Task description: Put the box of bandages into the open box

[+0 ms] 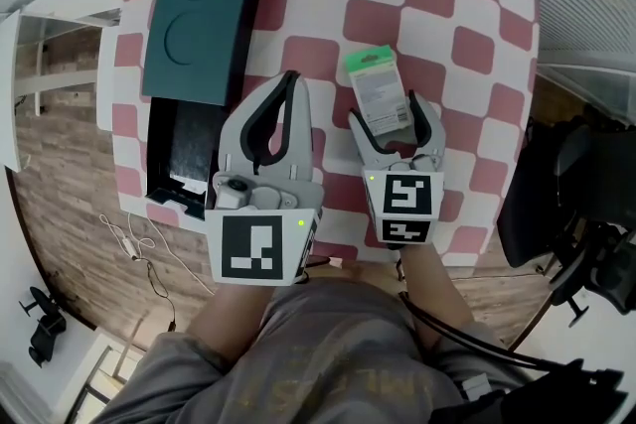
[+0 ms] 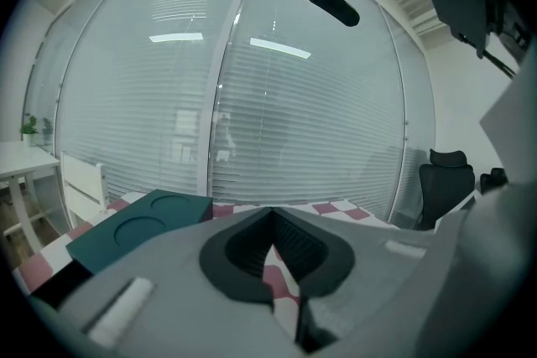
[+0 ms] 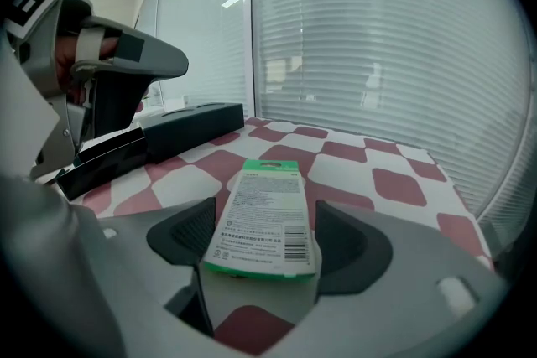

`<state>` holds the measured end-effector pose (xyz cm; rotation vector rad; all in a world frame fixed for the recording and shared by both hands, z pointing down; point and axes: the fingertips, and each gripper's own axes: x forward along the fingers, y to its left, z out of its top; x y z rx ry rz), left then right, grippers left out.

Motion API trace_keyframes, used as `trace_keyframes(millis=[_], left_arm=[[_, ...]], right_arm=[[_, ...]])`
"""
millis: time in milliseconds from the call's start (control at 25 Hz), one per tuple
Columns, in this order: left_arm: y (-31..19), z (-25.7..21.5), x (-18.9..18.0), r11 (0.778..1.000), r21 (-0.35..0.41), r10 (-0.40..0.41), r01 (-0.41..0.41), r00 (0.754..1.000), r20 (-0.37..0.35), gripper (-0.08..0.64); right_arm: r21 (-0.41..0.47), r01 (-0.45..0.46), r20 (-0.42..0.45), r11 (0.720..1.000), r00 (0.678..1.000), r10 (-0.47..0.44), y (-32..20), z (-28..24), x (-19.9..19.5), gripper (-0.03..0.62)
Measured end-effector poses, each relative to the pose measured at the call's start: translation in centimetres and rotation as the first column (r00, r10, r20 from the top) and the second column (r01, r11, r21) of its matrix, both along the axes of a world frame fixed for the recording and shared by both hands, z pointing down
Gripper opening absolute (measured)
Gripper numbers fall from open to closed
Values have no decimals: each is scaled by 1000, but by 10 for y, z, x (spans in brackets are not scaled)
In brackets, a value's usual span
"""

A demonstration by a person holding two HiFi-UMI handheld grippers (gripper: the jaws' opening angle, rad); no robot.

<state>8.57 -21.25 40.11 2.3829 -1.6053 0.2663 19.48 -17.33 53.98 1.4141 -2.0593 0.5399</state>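
Note:
The box of bandages [image 1: 380,92] [image 3: 264,214], green-edged with a printed white label, lies flat on the red-and-white checked tablecloth [image 1: 447,5]. My right gripper [image 1: 393,114] [image 3: 264,237] is open, its jaws standing either side of the box's near end. The open box [image 1: 156,149] [image 3: 101,159], black inside, sits at the table's left front. Its dark teal lid [image 1: 204,20] [image 2: 138,230] lies just behind it. My left gripper [image 1: 290,79] [image 2: 270,218] is shut and empty, raised above the cloth between the open box and the bandages.
A black office chair [image 1: 556,204] [image 2: 445,176] stands right of the table. A white table [image 1: 50,5] is at the left. A white cable [image 1: 139,243] lies on the wooden floor. Window blinds close off the far side.

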Motion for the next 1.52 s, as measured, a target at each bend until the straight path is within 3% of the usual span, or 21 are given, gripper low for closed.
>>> trace_keyframes(millis=[360,640,800,960,1120,1320,1520], left_arm=[[6,-14,-2,1000,30,-10,10,1000,3,0],[18,-51,-10,993,108,-57,54,998,25,0],[30,-88,-15,978,188,-101,95,995,24,0],[55,-114,-17,967,216,-141,136,990,7,0],[62,-147,-33,922,341,-211,183,976,46,0],[91,-169,-47,894,381,-279,235,958,64,0],[112,-178,-68,884,387,-322,261,941,100,0]], right_arm=[[8,8,21,1000,1000,-8,0,-8,1,377],[135,24,59,991,998,-32,-9,-68,-2,374],[250,48,95,967,993,-74,-11,-127,-8,374],[322,75,107,944,988,-115,5,-175,-13,374],[420,121,123,900,974,-188,3,-221,-30,373],[460,171,146,872,954,-264,22,-253,-50,373],[468,202,175,860,933,-315,34,-266,-76,373]])
